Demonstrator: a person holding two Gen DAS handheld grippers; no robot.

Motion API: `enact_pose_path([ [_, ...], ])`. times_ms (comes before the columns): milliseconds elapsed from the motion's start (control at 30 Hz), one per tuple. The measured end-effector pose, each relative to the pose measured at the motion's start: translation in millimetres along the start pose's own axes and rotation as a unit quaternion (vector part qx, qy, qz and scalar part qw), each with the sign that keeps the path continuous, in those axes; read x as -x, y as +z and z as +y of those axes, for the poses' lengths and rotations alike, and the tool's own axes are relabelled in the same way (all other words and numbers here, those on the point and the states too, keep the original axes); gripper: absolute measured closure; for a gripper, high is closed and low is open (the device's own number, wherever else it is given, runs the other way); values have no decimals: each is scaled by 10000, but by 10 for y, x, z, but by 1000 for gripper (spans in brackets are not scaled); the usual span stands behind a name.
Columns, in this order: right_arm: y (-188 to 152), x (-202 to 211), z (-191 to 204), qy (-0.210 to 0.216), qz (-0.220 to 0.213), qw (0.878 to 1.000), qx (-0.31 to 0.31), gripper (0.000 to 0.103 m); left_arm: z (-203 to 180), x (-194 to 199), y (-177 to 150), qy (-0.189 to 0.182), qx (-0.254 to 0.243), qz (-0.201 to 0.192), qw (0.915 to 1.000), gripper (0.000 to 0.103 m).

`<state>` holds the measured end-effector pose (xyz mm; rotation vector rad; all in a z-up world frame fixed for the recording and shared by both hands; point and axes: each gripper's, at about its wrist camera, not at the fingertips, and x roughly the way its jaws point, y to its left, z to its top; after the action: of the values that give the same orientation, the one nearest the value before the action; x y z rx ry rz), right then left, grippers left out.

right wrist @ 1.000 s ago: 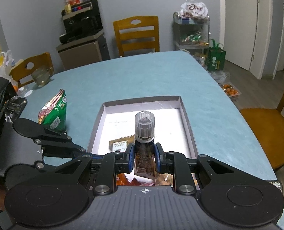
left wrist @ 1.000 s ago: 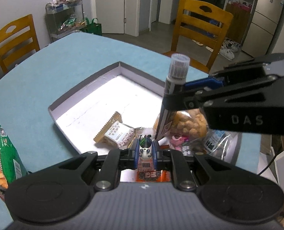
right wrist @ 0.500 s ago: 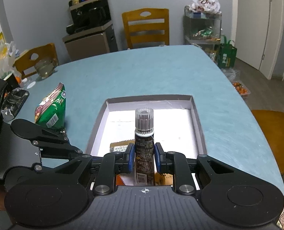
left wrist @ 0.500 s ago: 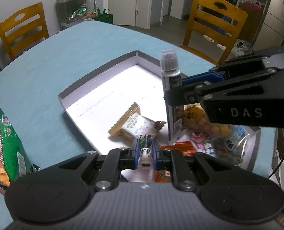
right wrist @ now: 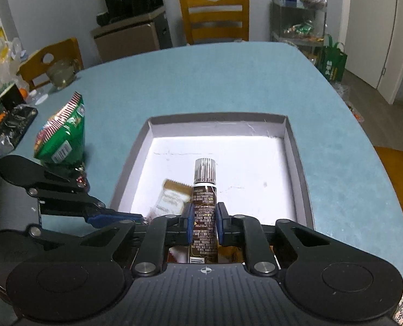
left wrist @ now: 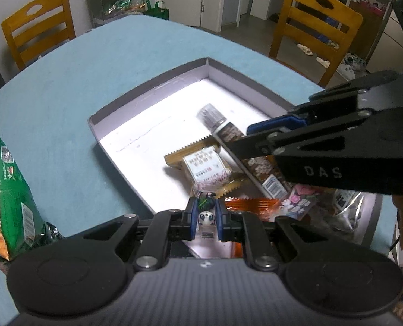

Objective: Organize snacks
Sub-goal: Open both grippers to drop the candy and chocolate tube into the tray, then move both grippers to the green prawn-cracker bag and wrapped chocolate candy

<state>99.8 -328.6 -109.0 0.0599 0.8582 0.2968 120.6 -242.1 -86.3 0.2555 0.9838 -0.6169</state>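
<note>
Tilted over since a second ago, the brown bottle (right wrist: 204, 212) no longer stands upright above the box; it now leans forward and low, its ribbed clear cap (right wrist: 204, 170) pointing toward the far wall of the box. Both grippers have sunk closer to the snacks. The right gripper (right wrist: 204, 224) is clenched on the bottle's labelled body, a blue pad pressed to each side. In the left wrist view the same bottle (left wrist: 228, 133) slants across the gold-edged biscuit packet (left wrist: 205, 167), its lower part hidden behind the right gripper's black linkage.

The left gripper (left wrist: 206, 217) is clamped on a small panda-print packet (left wrist: 206, 216), held just over the near end of the box. Beside it lie an orange wrapper (left wrist: 251, 203), a pink floral packet (left wrist: 299, 199) and a clear bag (left wrist: 346, 210), all crowded into the near part of the box.

The grey-walled shallow box (right wrist: 217, 129) sits on the blue table (right wrist: 201, 78), its white floor bare at the far end. A green chip bag (right wrist: 61, 138) lies on the table well to the left of the box. Wooden chairs (right wrist: 215, 16) stand around the table, and a wire rack of snacks (right wrist: 299, 19) stands by the wall.
</note>
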Motion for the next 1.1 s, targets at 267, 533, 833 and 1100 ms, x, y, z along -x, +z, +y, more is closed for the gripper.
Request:
enact_pose_path([
  [267,-33,-16,-10,-36,56,9999,-81,87,27,-54,-14,7,108,36,9999,93],
  [533,-16,46,0,-83,-14,9998,-165,86,16,45,-82,-107,158,-157,9997,67],
  [833,13,167,101,-92,-196,9996,-176,70,-28,331,-182,-37,58,-532,9986,48],
  [1100,60,210,319,15,-328,9995,-20,59,210,612,-357,359,386,-672,9963,47],
])
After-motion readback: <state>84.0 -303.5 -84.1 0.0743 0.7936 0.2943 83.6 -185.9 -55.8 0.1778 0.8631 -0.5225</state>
